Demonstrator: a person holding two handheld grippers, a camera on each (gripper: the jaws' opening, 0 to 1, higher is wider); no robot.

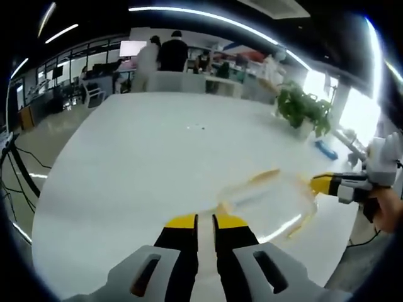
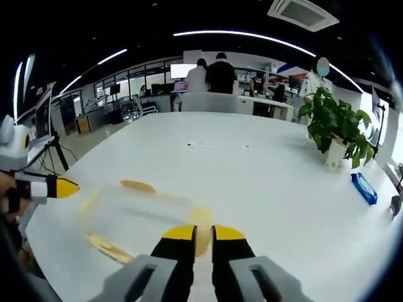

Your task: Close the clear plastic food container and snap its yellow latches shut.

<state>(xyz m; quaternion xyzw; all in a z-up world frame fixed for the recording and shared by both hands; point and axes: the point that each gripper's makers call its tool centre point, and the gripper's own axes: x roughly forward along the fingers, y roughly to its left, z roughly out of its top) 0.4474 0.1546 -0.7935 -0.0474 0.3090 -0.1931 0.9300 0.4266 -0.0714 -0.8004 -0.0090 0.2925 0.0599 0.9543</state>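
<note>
The clear container (image 2: 141, 214) lay on the white table (image 2: 264, 176) between both grippers, its yellow latches (image 2: 137, 186) reachable from either side. The right gripper (image 2: 203, 234) sat just before it, jaws nearly together and empty; the left gripper (image 1: 205, 222) likewise. A potted plant (image 2: 334, 129) and a blue object (image 2: 364, 187) stood well apart, blocking nothing.

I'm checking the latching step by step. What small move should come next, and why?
Probably press the right gripper down on the yellow latch at its tips. Its jaws are nearly shut and sit right at that latch on the clear container, and the left gripper sits at the opposite side. Whether any latch is already snapped is unclear.
</note>
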